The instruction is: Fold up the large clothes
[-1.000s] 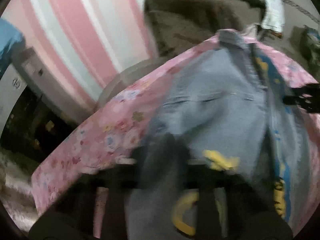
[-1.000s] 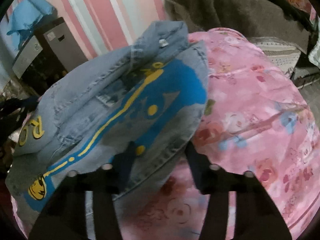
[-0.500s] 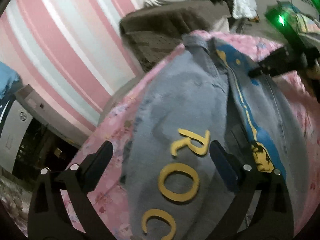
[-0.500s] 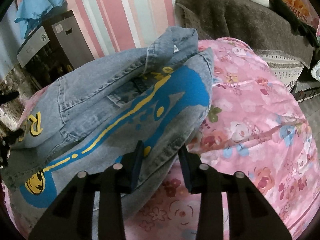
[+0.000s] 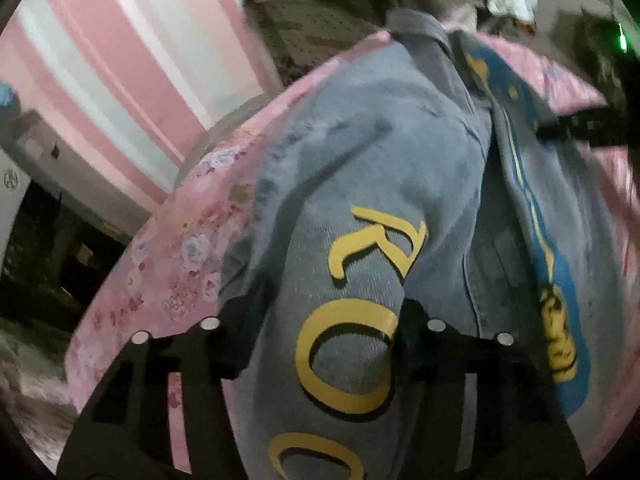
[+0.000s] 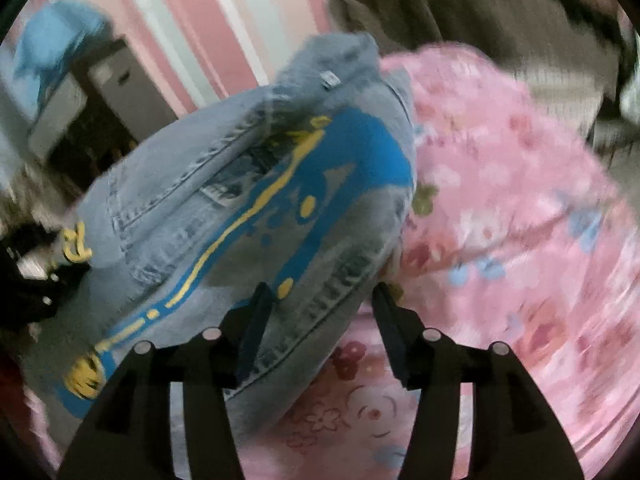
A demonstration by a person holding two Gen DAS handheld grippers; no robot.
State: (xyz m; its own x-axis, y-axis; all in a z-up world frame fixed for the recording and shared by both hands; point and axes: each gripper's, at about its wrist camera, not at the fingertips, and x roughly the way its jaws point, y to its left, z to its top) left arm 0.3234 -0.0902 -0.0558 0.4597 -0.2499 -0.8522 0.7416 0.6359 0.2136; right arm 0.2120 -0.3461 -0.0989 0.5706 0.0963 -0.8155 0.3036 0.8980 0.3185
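The jacket (image 5: 380, 184) lies folded across the middle of the frame on the pink sheet (image 5: 188, 248). My left gripper (image 5: 328, 328) stands spread wide astride the lettered sleeve, gripping nothing, I judge to press or re-grasp it. My right gripper (image 6: 320, 304) is also parted, its fingers straddling the lower hem (image 6: 320, 320) at centre bottom, ready to pinch that edge.

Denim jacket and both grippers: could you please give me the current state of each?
Denim jacket: bunched in a partly folded heap on the pink floral sheet, yellow lettering up.
Left gripper: open, fingers either side of the lettered denim fold, not clamped.
Right gripper: open, fingers straddling the jacket's hem edge.
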